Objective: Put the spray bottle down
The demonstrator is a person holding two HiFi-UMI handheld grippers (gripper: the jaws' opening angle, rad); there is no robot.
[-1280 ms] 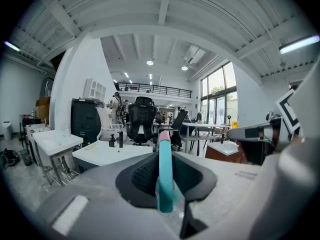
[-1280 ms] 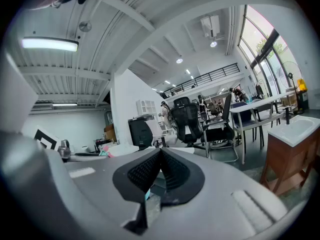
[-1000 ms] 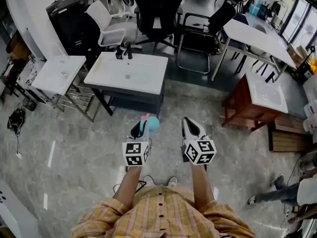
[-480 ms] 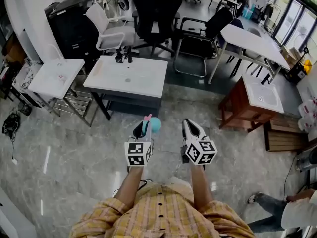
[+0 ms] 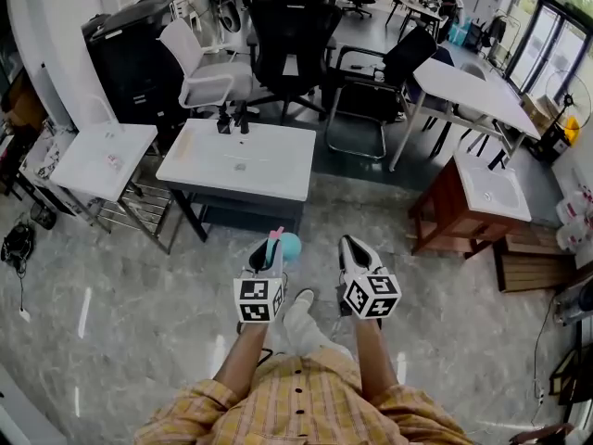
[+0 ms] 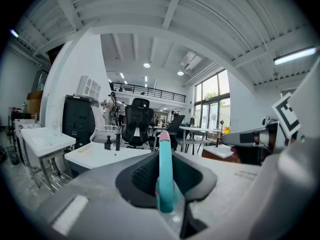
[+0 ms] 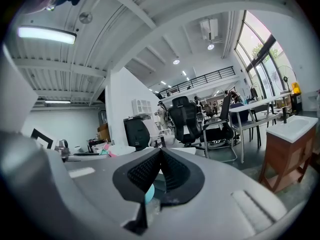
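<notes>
Over the grey marbled floor (image 5: pixel 130 276), with the white basin-topped worktop (image 5: pixel 269 170) at twelve o'clock and well apart from both arms, nothing solid lies under the load. The main hazard, as I judge it, is an early release: let go here and it drops onto hard stone. The worktop dips into a shallow basin and has a black tap (image 5: pixel 233 119) at its twelve o'clock edge, so a careless placing could leave the thing tilted or knock it against the tap. The left claw (image 5: pixel 266 251) is clamped on the teal plastic spray bottle with a pink nozzle (image 5: pixel 288 245), which pokes out toward one o'clock of that claw. The left gripper view shows only a narrow part of the bottle between the pads, so a walking sway could, I think, let it pivot or slide. The right claw (image 5: pixel 353 248) has its pads together on nothing and rides near the left, at its three o'clock. Against a second ago, the worktop sits lower in the head view, so it is nearer. The person's pale trouser leg and shoe (image 5: pixel 298 309) has swung forward between the arms. The bystander's legs at four o'clock have gone, and the clamp on the bottle is unchanged.
</notes>
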